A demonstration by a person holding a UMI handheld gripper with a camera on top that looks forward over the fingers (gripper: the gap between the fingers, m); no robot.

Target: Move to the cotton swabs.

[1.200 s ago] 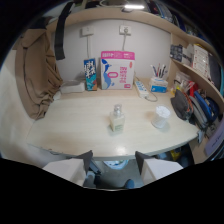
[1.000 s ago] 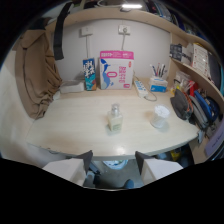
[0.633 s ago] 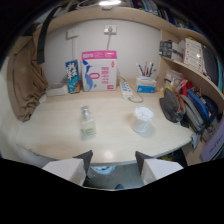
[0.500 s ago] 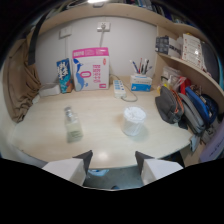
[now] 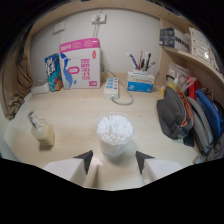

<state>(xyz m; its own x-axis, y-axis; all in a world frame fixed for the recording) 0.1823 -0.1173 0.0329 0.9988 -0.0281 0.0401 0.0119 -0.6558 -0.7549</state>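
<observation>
Claw at the cotton swabs

The claw (image 5: 114, 159) stands wide and empty, the round tub of cotton swabs (image 5: 115, 135) just ahead between its tips on the counter (image 5: 75, 112). A small bottle (image 5: 41, 131) stands aside. The approach looks nearly complete.

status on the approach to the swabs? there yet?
Done: the tool is lined up on the cotton swabs, which stand on the desk just ahead of the open fingers, centred between them. In hand: closing the last gap. Left: very little; the tub is not yet between the fingers.
</observation>
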